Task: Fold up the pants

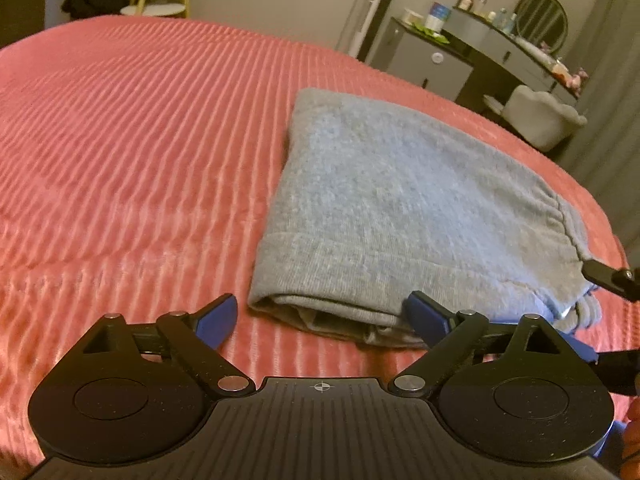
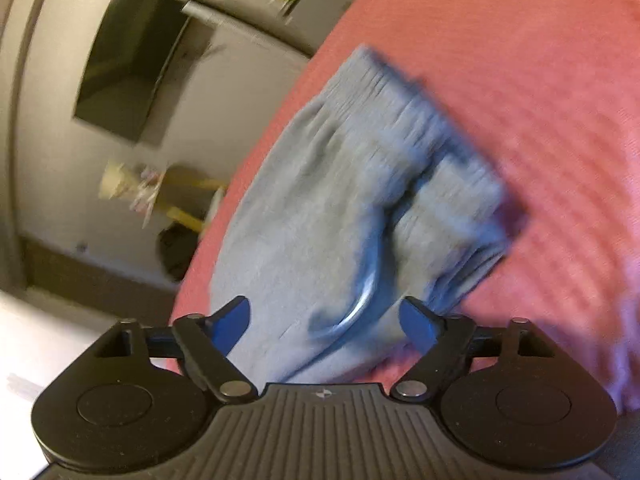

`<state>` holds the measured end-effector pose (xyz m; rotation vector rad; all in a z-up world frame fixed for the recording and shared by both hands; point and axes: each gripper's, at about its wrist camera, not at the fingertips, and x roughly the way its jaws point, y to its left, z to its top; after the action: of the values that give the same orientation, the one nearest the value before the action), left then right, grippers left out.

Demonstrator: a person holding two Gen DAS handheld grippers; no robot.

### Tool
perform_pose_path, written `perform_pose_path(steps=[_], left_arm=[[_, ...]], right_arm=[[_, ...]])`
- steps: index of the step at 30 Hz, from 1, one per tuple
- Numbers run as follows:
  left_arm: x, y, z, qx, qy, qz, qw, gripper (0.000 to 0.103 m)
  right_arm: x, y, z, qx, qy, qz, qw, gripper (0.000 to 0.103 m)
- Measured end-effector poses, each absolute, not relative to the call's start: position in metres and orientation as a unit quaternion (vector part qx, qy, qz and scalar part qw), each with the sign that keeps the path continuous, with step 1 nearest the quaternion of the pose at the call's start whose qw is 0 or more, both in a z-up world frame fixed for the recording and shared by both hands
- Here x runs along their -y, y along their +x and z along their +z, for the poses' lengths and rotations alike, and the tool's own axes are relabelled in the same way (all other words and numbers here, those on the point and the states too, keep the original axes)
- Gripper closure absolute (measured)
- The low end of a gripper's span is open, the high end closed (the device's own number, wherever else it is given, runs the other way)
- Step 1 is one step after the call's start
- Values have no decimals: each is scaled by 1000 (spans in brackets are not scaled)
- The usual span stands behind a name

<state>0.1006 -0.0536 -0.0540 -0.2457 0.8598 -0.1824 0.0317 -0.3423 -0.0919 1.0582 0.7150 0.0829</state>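
Note:
Grey sweatpants (image 1: 404, 216) lie folded into a compact stack on the pink ribbed bedspread (image 1: 132, 152). My left gripper (image 1: 322, 320) is open and empty, just in front of the stack's near folded edge. The right wrist view is blurred and tilted. It shows the pants (image 2: 340, 208) with the ribbed waistband and cuffs on top. My right gripper (image 2: 326, 320) is open and empty over the near end of the pants. Its black finger (image 1: 608, 276) shows in the left wrist view at the pants' right end.
A grey dresser with bottles and a round mirror (image 1: 492, 52) and a pale tufted chair (image 1: 540, 116) stand beyond the bed's right edge. A wall television (image 2: 136, 64) and a yellow-legged stool (image 2: 188, 200) show in the right wrist view.

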Motion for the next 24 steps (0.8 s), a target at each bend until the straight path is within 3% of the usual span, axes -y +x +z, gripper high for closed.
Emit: perform_pose_path(steps=[10,14,16,20,24], left_arm=[[47,102,-56,-423,-131,-67,894,6],[45,97,-56,-427,-118,-39,896,6],[46,97,-59,-444,-102,-16,890,7],[54,95,-63,-469,-67,11,881,7],[67,78,-56,-448,-32,-3,893,7]], right_arm=[[357,22,-92,-305,501,-21,809,18],[364,8,-89,-292,475,-127,820,16],[359,4,-83,-283,453,-123,836,10],[331,1,-64,-261,375,-85,885,7],[313,4,-55,-306,334,-26,891,5]])
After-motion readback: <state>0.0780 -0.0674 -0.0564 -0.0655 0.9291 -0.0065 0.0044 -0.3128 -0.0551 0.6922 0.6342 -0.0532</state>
